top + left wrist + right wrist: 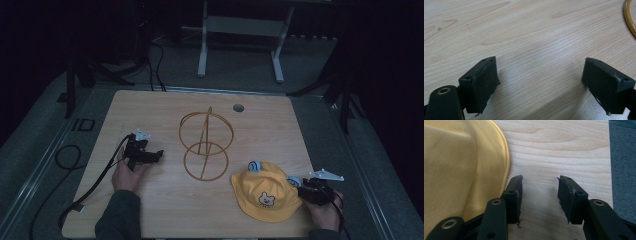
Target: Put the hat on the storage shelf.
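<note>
1. A yellow bucket hat (263, 192) with a bear face printed on it and two small blue ears is seen lying on the near right part of the wooden table (150, 107), close to the front edge.
2. The right gripper (306, 192) is held at the hat's right edge, just beside one blue ear, with the person's hand behind it at the table's near right corner.
3. In the right gripper view, the jaws are shown parted, with only bare tabletop (564, 150) between them; the hat's brim (466, 170) is seen lying against the outer side of the view's left-hand jaw, and nothing is gripped.
4. The left gripper (150, 156) is held over the left half of the table, well apart from the hat, with its cable trailing off toward the near left edge.
5. In the left gripper view, the jaws are shown spread wide over bare wood grain (531, 37), with nothing between them.
6. A gold wire stand (206, 145), made of a ring at the base, a ring higher up and thin uprights, is seen standing near the table's middle, between the two grippers; a curve of it (630, 17) is caught at the top right corner of the left gripper view.
7. A small round grommet hole (238, 107) is set in the tabletop near the far edge.
</note>
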Available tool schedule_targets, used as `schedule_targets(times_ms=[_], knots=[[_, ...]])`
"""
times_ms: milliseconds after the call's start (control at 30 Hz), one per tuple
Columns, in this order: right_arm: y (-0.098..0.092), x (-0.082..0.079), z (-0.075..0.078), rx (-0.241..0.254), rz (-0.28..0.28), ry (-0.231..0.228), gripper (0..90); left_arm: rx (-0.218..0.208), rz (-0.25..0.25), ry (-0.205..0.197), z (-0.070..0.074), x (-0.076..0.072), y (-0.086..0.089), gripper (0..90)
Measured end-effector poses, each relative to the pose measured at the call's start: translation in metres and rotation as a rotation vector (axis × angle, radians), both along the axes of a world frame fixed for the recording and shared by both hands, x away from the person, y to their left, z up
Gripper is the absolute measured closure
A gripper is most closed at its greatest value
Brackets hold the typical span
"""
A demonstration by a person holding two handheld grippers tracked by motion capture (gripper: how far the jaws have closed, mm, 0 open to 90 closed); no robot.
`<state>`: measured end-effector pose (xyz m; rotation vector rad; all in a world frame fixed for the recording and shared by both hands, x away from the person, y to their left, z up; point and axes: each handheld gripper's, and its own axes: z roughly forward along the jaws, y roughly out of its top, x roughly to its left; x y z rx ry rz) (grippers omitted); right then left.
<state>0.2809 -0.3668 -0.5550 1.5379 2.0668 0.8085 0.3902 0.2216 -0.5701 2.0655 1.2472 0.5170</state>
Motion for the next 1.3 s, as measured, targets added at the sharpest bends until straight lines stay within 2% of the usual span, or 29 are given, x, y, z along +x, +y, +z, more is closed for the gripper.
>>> schedule_targets(times_ms=[333,633,733,767,1000,1300], knots=[[-0.001,-0.001,-0.001,0.001,0.003,-0.006,54.5,0.0,0.001,0.001,0.0,0.0,0.0,13.4],[0.001,0.002,0.001,-0.005,0.007,0.006,53.1,0.0,0.002,0.0,0.0,0.0,0.0,13.4],[0.003,0.003,0.002,-0.01,0.026,0.014,53.0,0.0,0.002,0.0,0.0,0.0,0.0,13.4],[0.004,0.003,0.003,-0.016,0.043,0.016,52.9,0.0,0.001,0.0,0.0,0.0,0.0,13.4],[0.004,0.003,0.008,-0.034,0.062,0.012,52.2,0.0,0.002,0.0,0.0,0.0,0.0,13.4],[0.001,0.005,0.022,-0.089,0.092,0.012,51.8,0.0,0.002,0.0,0.0,0.0,0.0,13.5]])
